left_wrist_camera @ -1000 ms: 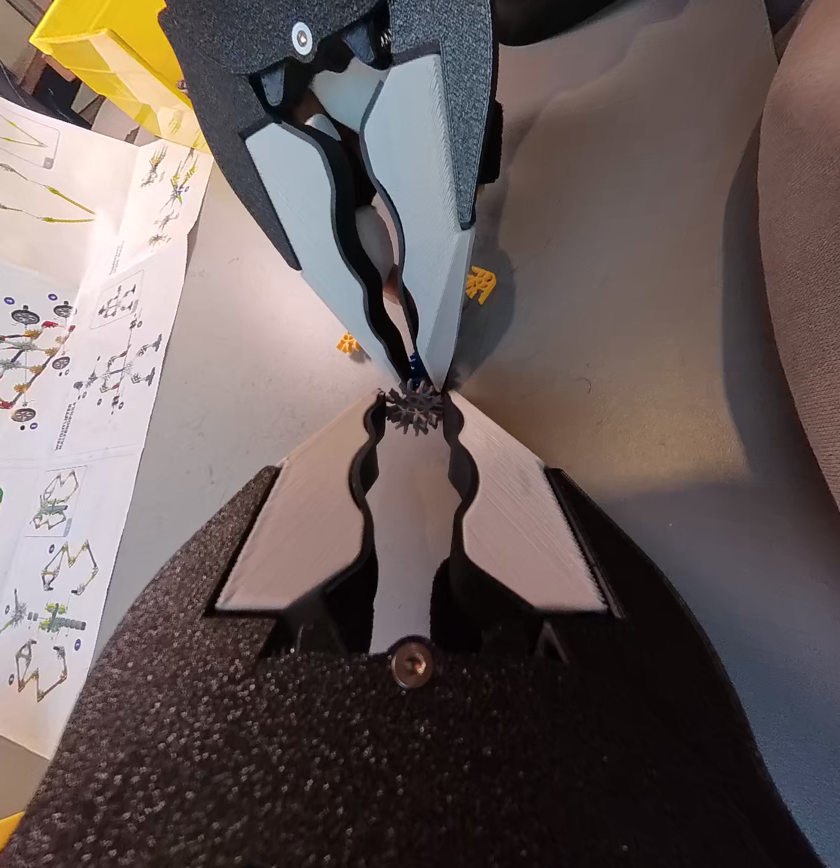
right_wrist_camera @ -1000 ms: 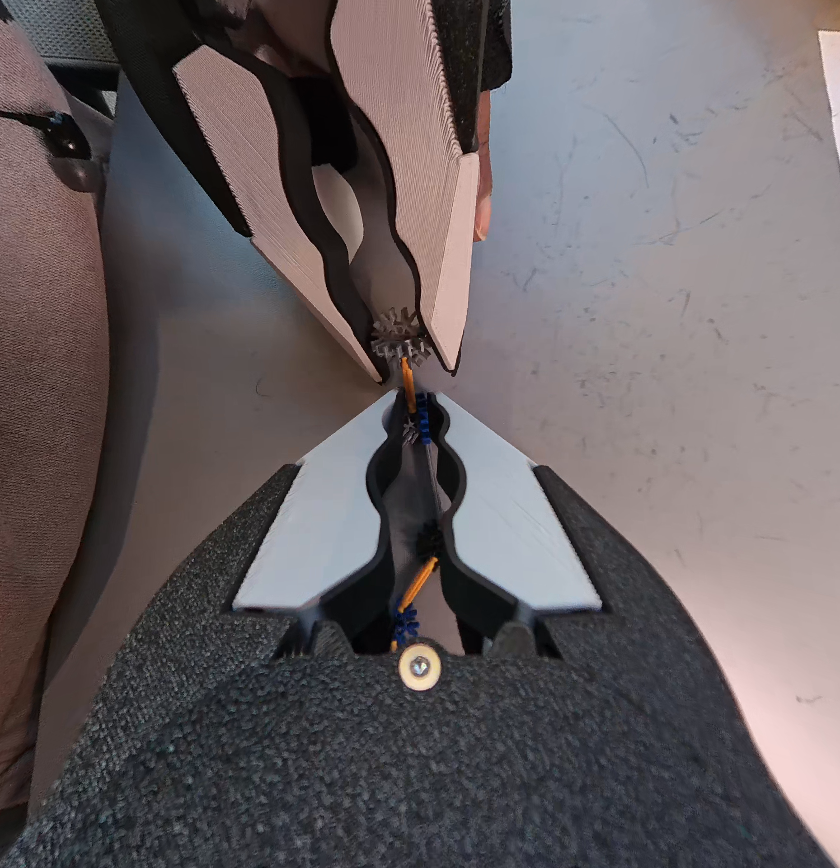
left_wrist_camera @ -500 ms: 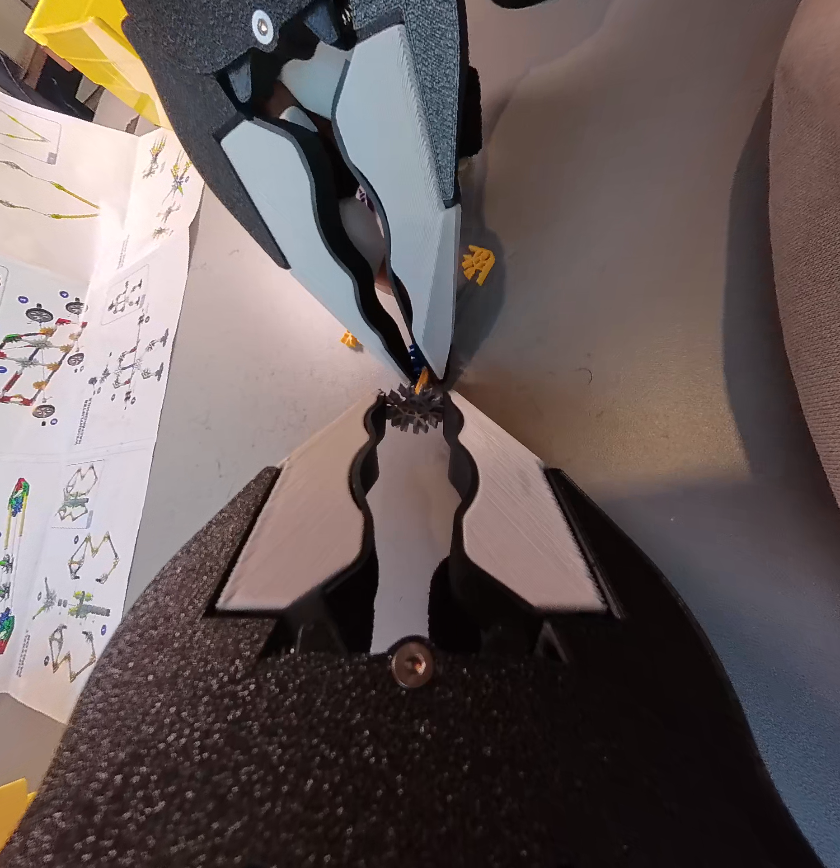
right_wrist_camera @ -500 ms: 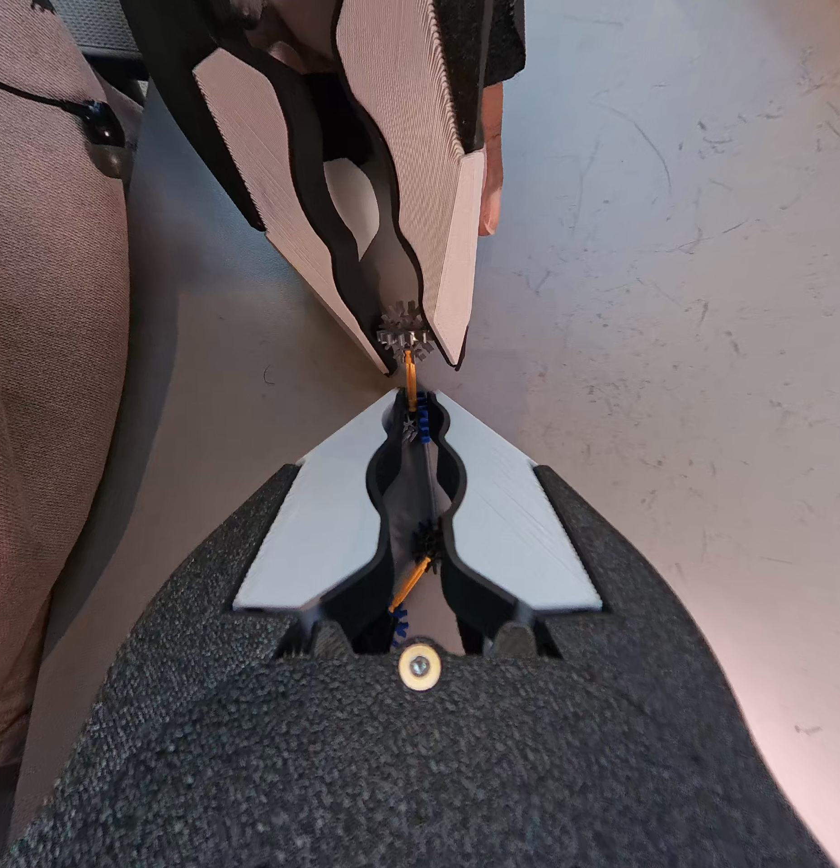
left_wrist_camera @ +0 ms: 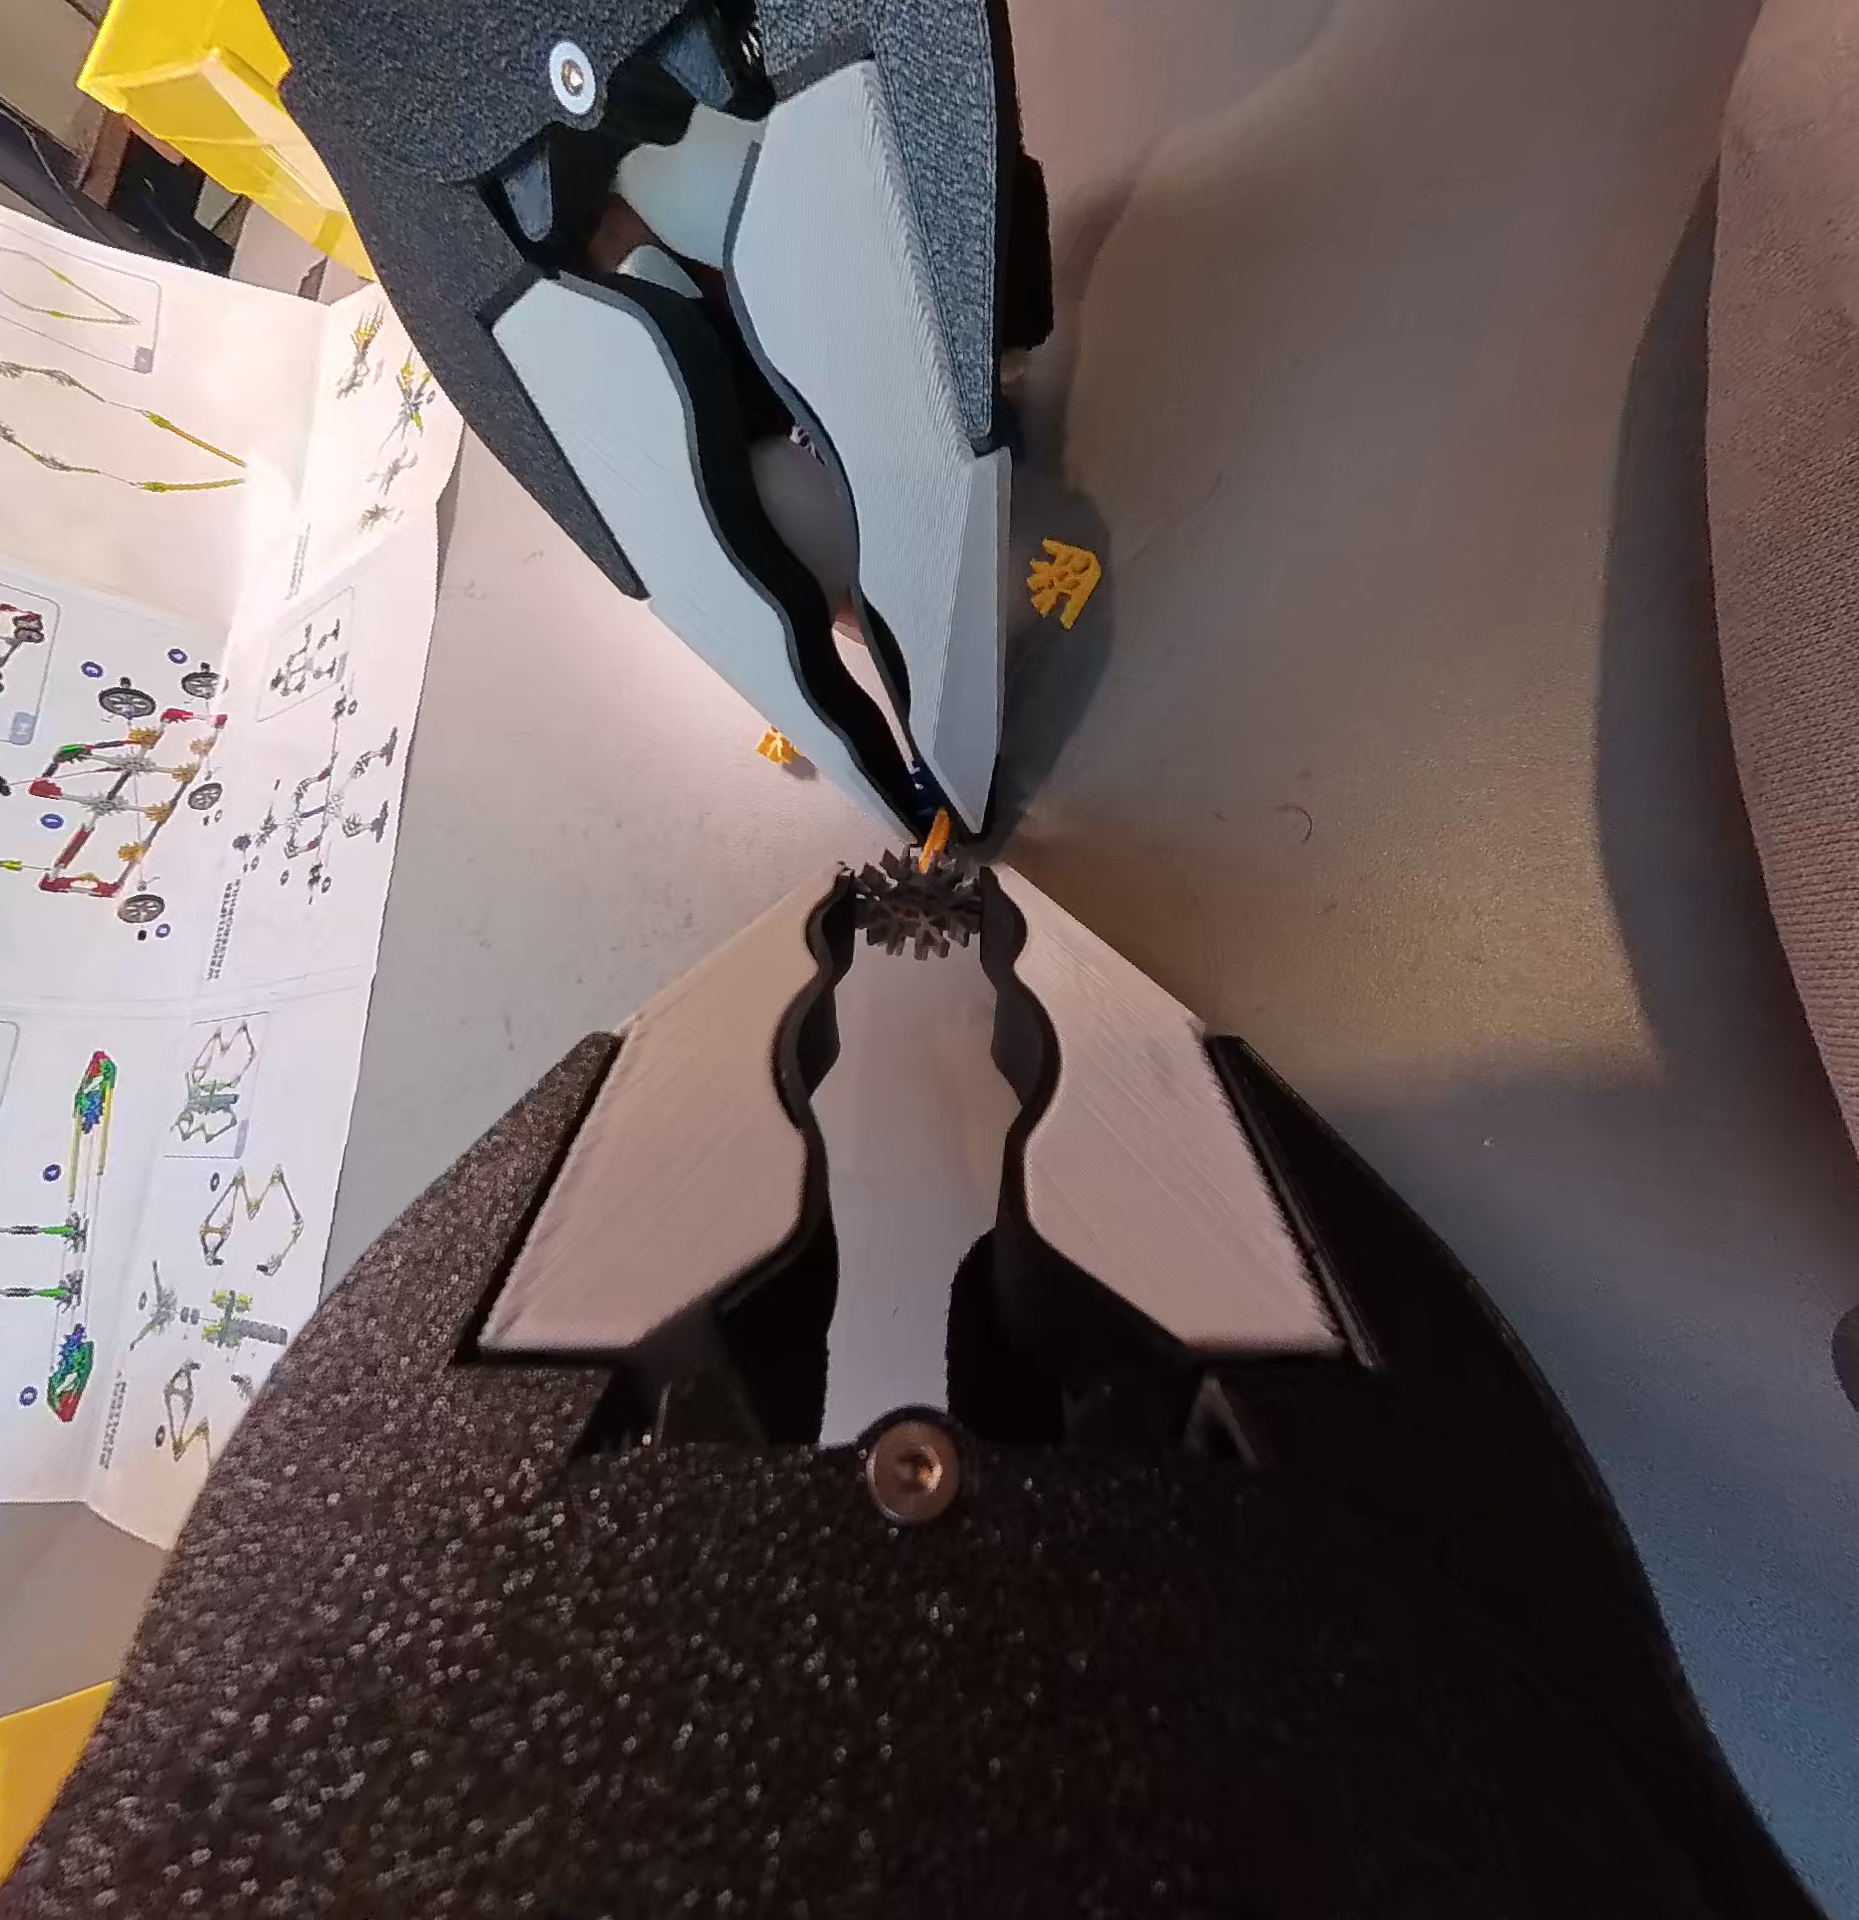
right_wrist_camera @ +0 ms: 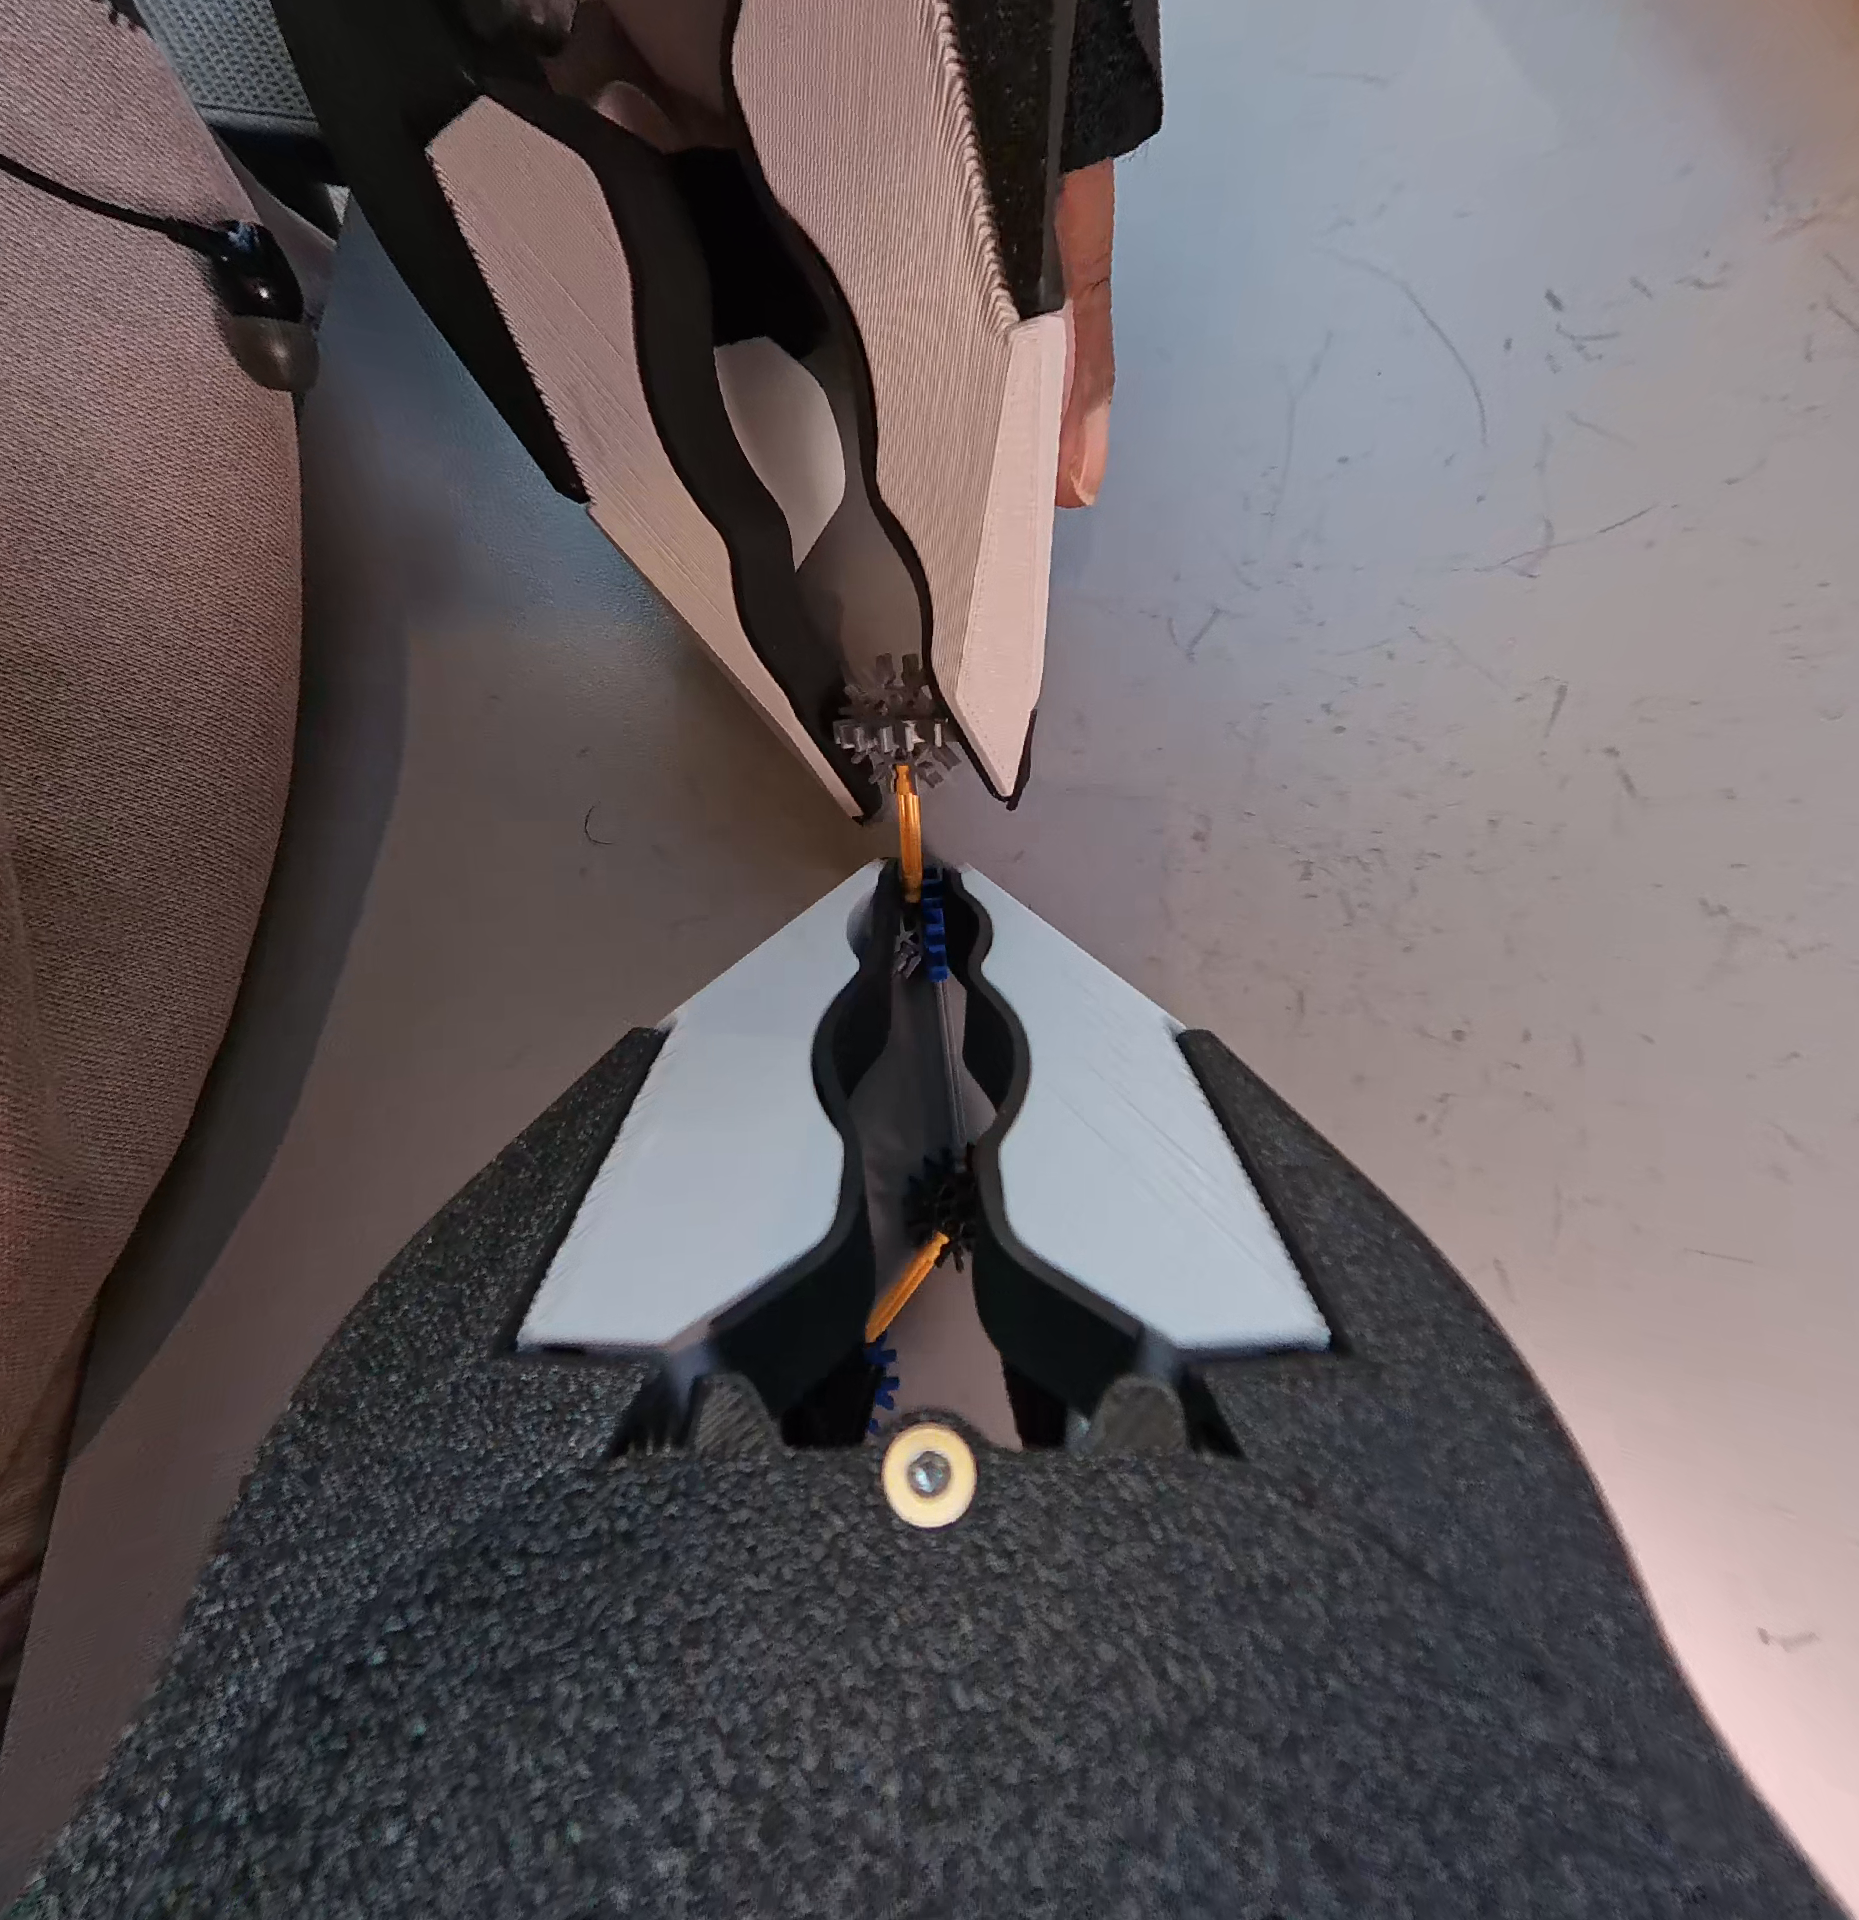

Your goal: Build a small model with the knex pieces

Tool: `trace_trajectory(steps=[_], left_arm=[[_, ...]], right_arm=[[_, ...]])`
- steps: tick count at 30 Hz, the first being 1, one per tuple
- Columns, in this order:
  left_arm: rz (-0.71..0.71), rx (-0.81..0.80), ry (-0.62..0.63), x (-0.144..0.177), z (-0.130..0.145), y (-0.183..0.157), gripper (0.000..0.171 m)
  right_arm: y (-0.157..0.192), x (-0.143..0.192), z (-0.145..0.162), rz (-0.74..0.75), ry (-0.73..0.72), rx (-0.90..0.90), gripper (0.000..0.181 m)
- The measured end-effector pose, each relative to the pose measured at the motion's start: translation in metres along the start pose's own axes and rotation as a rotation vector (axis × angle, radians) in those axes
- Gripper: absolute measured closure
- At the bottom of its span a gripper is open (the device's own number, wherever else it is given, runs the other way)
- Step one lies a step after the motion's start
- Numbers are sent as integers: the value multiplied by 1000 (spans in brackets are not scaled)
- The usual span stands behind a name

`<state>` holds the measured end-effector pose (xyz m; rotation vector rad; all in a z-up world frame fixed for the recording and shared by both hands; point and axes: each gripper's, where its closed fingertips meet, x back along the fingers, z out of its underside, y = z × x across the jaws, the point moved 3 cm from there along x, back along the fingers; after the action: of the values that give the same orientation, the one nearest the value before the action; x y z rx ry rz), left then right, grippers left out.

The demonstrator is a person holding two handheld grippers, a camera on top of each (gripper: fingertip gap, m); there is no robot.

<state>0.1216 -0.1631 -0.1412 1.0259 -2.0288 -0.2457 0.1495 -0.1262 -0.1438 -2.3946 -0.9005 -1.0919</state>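
My left gripper (left_wrist_camera: 920,902) is shut on a grey snowflake-shaped connector (left_wrist_camera: 920,916), held at its tips. My right gripper (right_wrist_camera: 920,871) is shut on a small assembly of rods and connectors. It has a blue connector (right_wrist_camera: 933,925) at the tips, a thin grey rod (right_wrist_camera: 951,1060), a black connector (right_wrist_camera: 940,1205) and another orange rod farther back. The two grippers meet tip to tip above the grey table (right_wrist_camera: 1476,727). An orange rod (right_wrist_camera: 909,821) sticks out of my right gripper and reaches the grey connector (right_wrist_camera: 894,727) in the left gripper (right_wrist_camera: 935,774). The right gripper (left_wrist_camera: 946,821) shows from above in the left wrist view.
A folded instruction sheet (left_wrist_camera: 125,831) lies at the left, with a yellow bin (left_wrist_camera: 208,94) behind it. Two loose yellow connectors (left_wrist_camera: 1065,577) (left_wrist_camera: 777,745) lie on the table beyond the grippers. A person's beige clothing (right_wrist_camera: 94,727) borders the table. Both grippers' tips are close together, under 4 cm apart.
The gap between the two grippers' tips has widened a little. More of the orange rod shows between them. Both stay shut.
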Motion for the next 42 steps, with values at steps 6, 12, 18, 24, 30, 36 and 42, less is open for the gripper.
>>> trace_trajectory(steps=[6, 12, 18, 24, 30, 36, 42], left_arm=[[-11, -10, 3, 0, -1, 0, 148], [-22, -25, -4, 0, -2, 0, 148], [-35, -58, -13, 0, -1, 1, 147], [-54, -74, -23, -2, -1, 1, 147], [-48, -96, -40, -3, -4, -2, 147], [-38, -113, -50, -2, -4, -4, 145], [0, -84, -72, 1, -3, -4, 136]], right_arm=[[0, 0, 0, 7, -15, 24, 177], [0, 0, -1, 20, -6, 56, 179], [0, 0, -1, 19, -15, 59, 181], [2, 0, -1, 8, -20, 67, 181], [5, 0, 0, -1, -44, 74, 181], [6, 0, -1, -17, -58, 60, 180], [4, 3, -1, -7, -56, 74, 160]])
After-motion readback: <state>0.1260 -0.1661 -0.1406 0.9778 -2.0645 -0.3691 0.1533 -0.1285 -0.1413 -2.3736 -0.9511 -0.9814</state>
